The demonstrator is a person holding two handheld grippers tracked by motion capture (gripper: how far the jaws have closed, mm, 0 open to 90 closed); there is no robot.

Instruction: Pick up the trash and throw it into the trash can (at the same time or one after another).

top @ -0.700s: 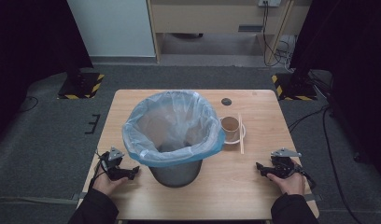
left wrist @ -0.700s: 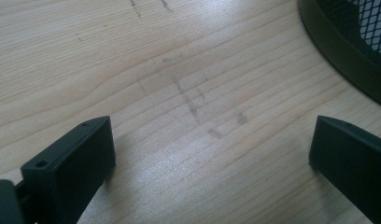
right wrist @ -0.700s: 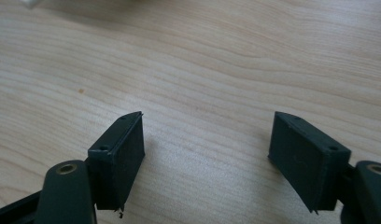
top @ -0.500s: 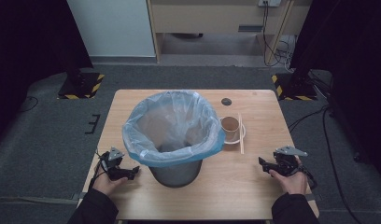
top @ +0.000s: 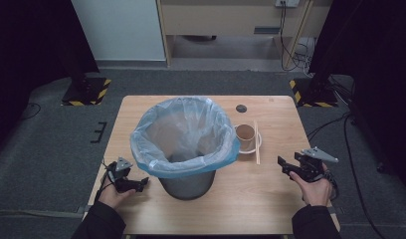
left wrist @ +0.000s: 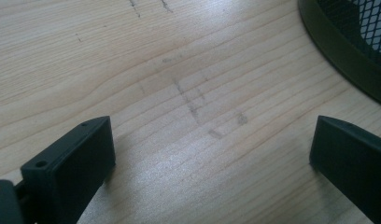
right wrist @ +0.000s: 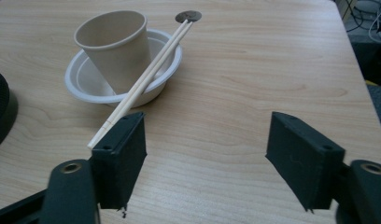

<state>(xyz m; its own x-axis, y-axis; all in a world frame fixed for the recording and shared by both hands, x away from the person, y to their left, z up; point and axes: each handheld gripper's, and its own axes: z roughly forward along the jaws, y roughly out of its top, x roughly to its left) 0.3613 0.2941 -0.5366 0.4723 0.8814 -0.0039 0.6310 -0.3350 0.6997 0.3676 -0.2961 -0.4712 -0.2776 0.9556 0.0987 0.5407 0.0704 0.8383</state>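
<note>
A dark mesh bin [top: 187, 181] lined with a pale blue bag [top: 183, 130] stands mid-table. Right of it a paper cup [top: 245, 134] [right wrist: 115, 46] sits in a white bowl [top: 254, 147] [right wrist: 81, 81], with a pair of chopsticks [top: 256, 142] [right wrist: 146, 74] resting across the bowl's rim. My left gripper [top: 140, 184] [left wrist: 212, 154] lies low on the table left of the bin, open, bare wood between its jaws. My right gripper [top: 284, 167] [right wrist: 205, 154] is held above the table's right side, open and empty, pointing toward the bowl.
A small dark round disc [top: 241, 108] [right wrist: 188, 16] lies on the wooden table [top: 270, 199] behind the cup. The bin's base [left wrist: 347, 51] is close to the left gripper. Dark floor surrounds the table, with cables at the right.
My right gripper has lifted slightly and shifted toward the table's right edge. The left gripper has stayed in place.
</note>
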